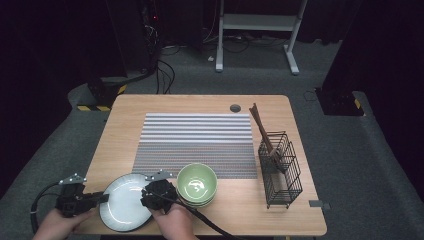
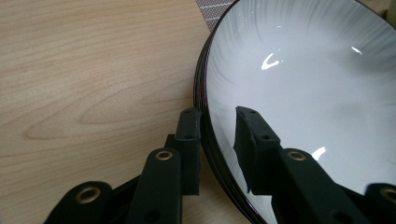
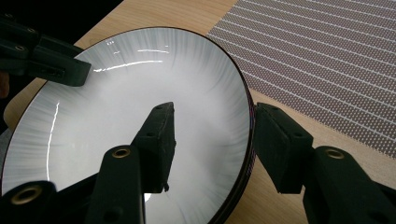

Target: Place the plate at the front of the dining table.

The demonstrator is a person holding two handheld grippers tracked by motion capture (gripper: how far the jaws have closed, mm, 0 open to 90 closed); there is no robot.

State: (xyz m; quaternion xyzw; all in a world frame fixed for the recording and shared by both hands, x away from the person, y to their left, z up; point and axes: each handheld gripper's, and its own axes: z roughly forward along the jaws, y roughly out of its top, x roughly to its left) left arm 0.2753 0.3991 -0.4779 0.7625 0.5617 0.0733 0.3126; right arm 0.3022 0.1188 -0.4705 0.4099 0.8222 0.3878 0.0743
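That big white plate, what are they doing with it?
A person has a gripper on each side of the white plate near the table's front edge. The left gripper and the right gripper each straddle its rim, one jaw over the plate, one outside. The green bowls sit stacked beside it, untouched.

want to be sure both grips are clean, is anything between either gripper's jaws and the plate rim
Nothing visible. The left gripper has one jaw outside and one inside the plate rim, with only the rim between. The right gripper straddles the opposite rim the same way. The green bowls sit beside the plate, clear of both grips.
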